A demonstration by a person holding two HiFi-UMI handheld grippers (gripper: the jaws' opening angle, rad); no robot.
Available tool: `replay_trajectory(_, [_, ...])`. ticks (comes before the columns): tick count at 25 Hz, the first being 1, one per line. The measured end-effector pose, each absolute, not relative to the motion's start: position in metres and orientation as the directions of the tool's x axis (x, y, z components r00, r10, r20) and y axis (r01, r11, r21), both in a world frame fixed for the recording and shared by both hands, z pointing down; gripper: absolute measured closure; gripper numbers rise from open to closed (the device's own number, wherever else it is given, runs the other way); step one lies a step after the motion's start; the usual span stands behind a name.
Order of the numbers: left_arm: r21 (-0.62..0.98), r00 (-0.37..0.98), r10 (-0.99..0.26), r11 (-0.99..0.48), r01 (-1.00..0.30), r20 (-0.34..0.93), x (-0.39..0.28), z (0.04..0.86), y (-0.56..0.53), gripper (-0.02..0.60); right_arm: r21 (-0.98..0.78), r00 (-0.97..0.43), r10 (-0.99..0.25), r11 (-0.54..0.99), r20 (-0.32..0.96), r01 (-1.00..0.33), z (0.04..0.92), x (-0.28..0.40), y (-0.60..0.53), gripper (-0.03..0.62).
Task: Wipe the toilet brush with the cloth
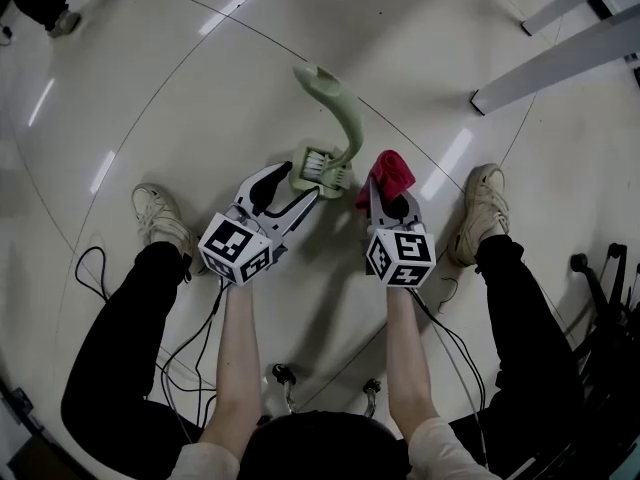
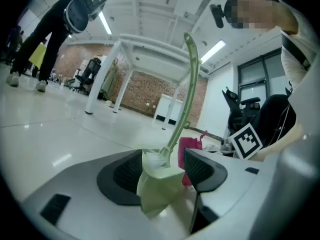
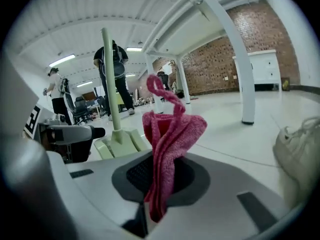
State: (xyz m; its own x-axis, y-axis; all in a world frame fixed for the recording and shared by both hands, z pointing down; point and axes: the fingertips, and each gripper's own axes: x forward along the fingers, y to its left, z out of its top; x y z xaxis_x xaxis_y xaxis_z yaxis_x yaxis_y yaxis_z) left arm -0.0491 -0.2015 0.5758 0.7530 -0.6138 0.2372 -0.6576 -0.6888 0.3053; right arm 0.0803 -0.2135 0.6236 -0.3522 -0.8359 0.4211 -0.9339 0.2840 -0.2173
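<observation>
A pale green toilet brush [image 1: 322, 165] stands on the floor between my feet, its curved handle [image 1: 345, 108] rising away from me. My left gripper [image 1: 305, 185] is shut on the brush's head; in the left gripper view the green head [image 2: 159, 176] fills the gap between the dark pads, and the handle [image 2: 189, 79] arches upward. My right gripper [image 1: 386, 200] is shut on a red cloth [image 1: 391, 172], held just right of the brush and apart from it. In the right gripper view the cloth [image 3: 170, 134] sticks up from the jaws, with the brush [image 3: 116, 143] to its left.
My shoes [image 1: 158, 216] [image 1: 484, 208] flank the work spot on the glossy white floor. Cables [image 1: 95, 268] trail at the left. White table legs [image 1: 560, 63] lie at the far right, a black chair base [image 1: 600, 278] at the right edge. A person [image 3: 115, 69] stands further off.
</observation>
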Motion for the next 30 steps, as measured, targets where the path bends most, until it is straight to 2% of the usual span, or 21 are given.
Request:
replay_trajectory(4, [0.317,0.767,-0.595,-0.699,-0.641,0.24,-0.042,0.573,-0.181,0.336,-0.254,-0.393,-0.83,0.313,0.396,-0.915,0.63,0.073,-0.225,0.562])
replay_trajectory(11, [0.347,0.759,-0.622,-0.681,-0.645,0.191,-0.036,0.571,-0.173,0.336,-0.436,-0.508,-0.783,0.341,0.358,-0.833,0.641,0.059,-0.236,0.562])
replay_trajectory(17, [0.341,0.769,-0.609,-0.693,-0.636,0.196,-0.025,0.57,-0.173,0.336,-0.566,-0.521,-0.779,0.268,0.348,-0.779,0.642,0.061,-0.206,0.562])
replay_trajectory(20, [0.355,0.766,-0.614,-0.685,-0.636,0.189,-0.024,0.57,-0.172,0.336,-0.562,-0.458,-0.806,0.195,0.376,-0.804,0.645,0.076,-0.185,0.562])
replay_trajectory(24, [0.376,0.767,-0.61,-0.676,-0.634,0.196,-0.025,0.57,-0.17,0.336,-0.481,-0.3,-0.85,0.063,0.433,-0.875,0.644,0.109,-0.16,0.562])
replay_trajectory(28, [0.406,0.733,-0.649,-0.625,-0.667,0.206,-0.045,0.578,-0.171,0.336,-0.362,-0.347,-0.816,0.184,0.461,-0.914,0.634,0.079,-0.13,0.562])
replay_trajectory(30, [0.406,0.742,-0.626,-0.63,-0.663,0.241,-0.048,0.588,-0.17,0.336,-0.34,-0.387,-0.781,0.238,0.49,-0.91,0.641,0.053,-0.119,0.562])
